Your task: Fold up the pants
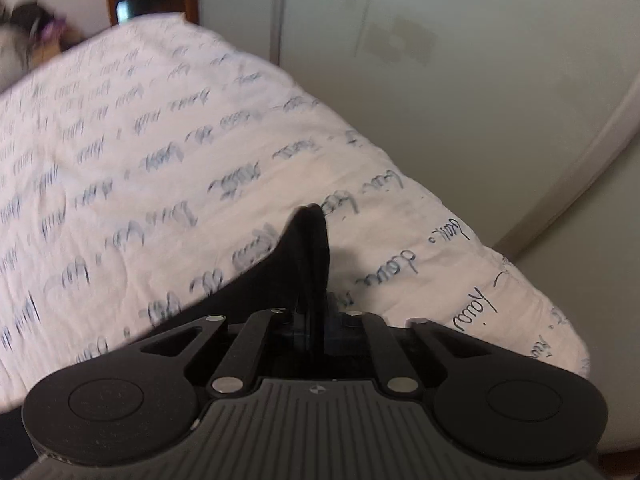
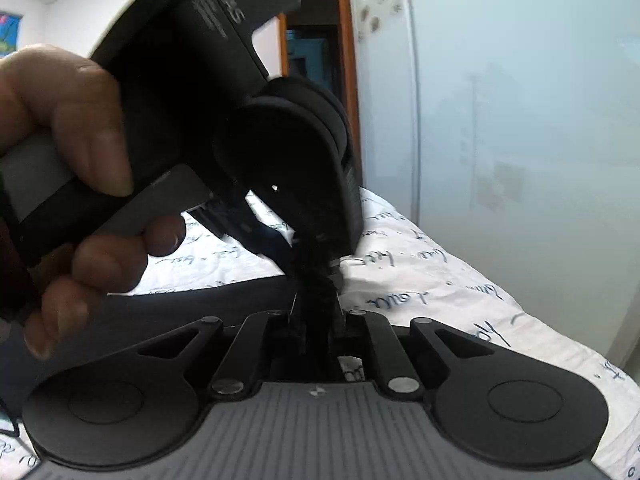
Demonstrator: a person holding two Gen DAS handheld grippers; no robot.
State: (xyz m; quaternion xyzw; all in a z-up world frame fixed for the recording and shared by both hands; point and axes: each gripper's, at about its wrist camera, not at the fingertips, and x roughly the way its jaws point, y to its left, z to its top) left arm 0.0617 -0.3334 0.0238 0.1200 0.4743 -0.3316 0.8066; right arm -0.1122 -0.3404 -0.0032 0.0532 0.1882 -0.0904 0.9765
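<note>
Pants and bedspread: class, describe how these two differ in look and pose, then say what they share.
The pants are plain black; the bedspread is white with blue handwriting print. The pants are pinched up into a peak by the shut left gripper; the bedspread lies spread out, with only shallow creases. Both are soft cloth.

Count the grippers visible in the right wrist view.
2: the right gripper at bottom centre, shut on black pants; the left gripper above it, in a hand, gripping the same fabric.
</note>
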